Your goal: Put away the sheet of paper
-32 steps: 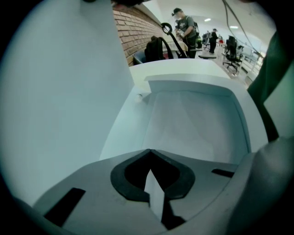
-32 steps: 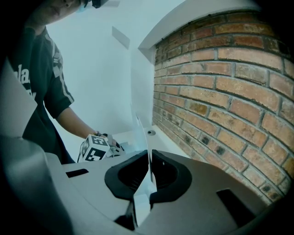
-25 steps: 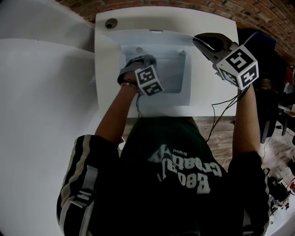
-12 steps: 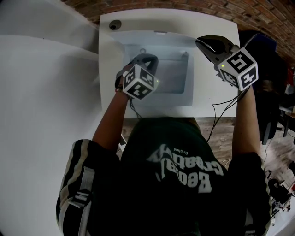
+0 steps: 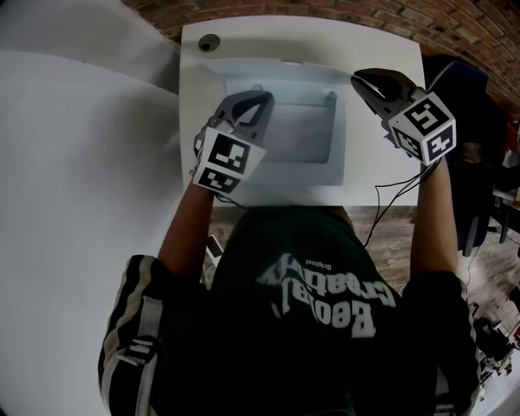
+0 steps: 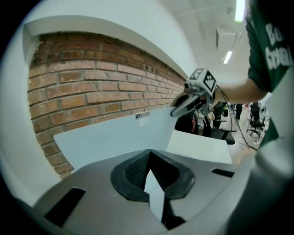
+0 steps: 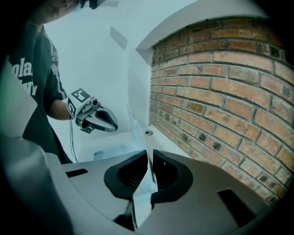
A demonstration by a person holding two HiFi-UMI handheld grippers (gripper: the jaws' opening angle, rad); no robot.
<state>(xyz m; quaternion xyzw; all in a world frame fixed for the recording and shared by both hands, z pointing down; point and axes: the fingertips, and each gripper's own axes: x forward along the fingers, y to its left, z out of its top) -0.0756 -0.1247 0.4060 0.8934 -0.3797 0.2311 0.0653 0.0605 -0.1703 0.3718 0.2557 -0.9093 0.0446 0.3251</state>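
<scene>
Brick wall behind white desk; box lid upright between right gripper fingers, just opening; left gripper fingers closed.

The person wears a dark green T-shirt with pale lettering (upside down in the head view) and white stripes down the black left sleeve. The left gripper has a grey shell, ribbed black pads and a white cube of black square markers. A thin black cable trails beside the right forearm.
</scene>
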